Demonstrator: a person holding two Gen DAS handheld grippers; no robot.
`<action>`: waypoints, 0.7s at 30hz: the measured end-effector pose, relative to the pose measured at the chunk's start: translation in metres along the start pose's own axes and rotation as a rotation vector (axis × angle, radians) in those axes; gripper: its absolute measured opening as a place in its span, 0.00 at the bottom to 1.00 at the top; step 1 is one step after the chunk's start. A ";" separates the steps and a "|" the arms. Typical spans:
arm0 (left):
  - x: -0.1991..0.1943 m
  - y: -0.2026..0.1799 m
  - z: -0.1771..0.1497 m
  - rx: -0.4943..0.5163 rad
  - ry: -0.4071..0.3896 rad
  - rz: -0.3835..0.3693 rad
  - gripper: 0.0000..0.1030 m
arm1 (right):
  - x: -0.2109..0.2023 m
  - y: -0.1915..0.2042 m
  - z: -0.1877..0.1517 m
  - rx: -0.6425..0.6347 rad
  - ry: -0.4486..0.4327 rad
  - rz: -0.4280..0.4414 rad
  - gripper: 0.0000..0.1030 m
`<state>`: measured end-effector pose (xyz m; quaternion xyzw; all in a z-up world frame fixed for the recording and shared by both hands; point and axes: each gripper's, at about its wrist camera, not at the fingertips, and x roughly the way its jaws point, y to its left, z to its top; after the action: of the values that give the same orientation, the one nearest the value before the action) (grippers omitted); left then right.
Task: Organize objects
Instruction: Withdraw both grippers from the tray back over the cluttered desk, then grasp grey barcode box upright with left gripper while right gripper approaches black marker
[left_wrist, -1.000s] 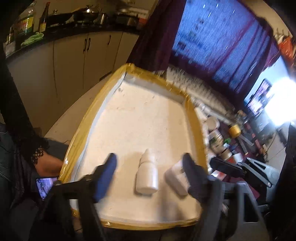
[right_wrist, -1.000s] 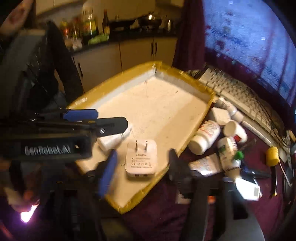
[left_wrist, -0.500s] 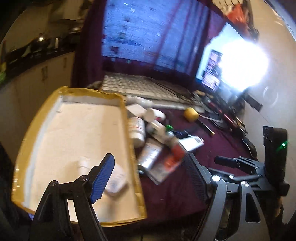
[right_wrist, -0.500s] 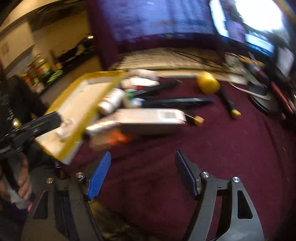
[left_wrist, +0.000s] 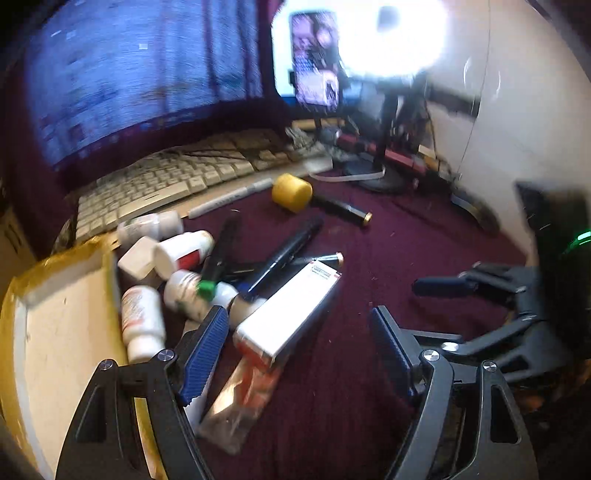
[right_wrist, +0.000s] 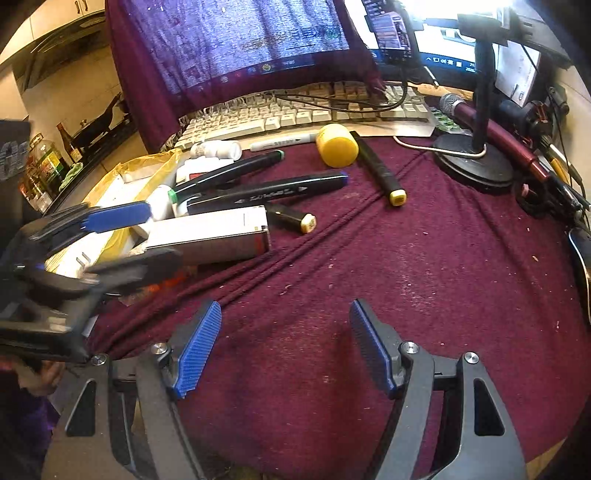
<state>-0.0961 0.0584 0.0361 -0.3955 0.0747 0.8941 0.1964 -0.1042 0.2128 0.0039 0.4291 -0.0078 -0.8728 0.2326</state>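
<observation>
My left gripper (left_wrist: 299, 350) is open above the pile beside the tray, and a white carton (left_wrist: 291, 310) lies below the gap between its blue pads. White pill bottles (left_wrist: 142, 321) and black markers (left_wrist: 284, 254) crowd the tray's edge. The yellow-taped tray (left_wrist: 22, 295) sits at the left. My right gripper (right_wrist: 286, 350) is open over bare maroon cloth (right_wrist: 406, 258), with nothing between its fingers. In the right wrist view the left gripper (right_wrist: 162, 234) reaches in from the left, over the white carton (right_wrist: 207, 236).
A pale keyboard (right_wrist: 295, 110) runs along the back under a cloth-draped monitor. A yellow-headed mallet (right_wrist: 338, 146) and more markers (right_wrist: 273, 194) lie mid-table. A microphone stand base (right_wrist: 472, 158), a microphone and cables fill the back right.
Both grippers have swung right, off the tray where a small white bottle and a white plug adapter lay between their fingers. They now hang over the pile and the maroon cloth, both rolled.
</observation>
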 end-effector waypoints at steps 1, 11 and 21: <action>0.006 -0.003 0.003 0.008 0.014 0.004 0.71 | 0.000 -0.001 0.000 -0.002 0.002 -0.006 0.70; 0.018 -0.009 -0.002 0.029 0.069 0.095 0.29 | 0.000 -0.009 -0.001 0.023 0.005 -0.003 0.70; -0.031 0.030 -0.035 -0.319 -0.009 -0.051 0.25 | 0.001 -0.004 0.003 0.037 -0.005 0.024 0.70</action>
<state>-0.0656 0.0123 0.0347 -0.4193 -0.0792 0.8912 0.1539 -0.1087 0.2157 0.0042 0.4310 -0.0297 -0.8707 0.2349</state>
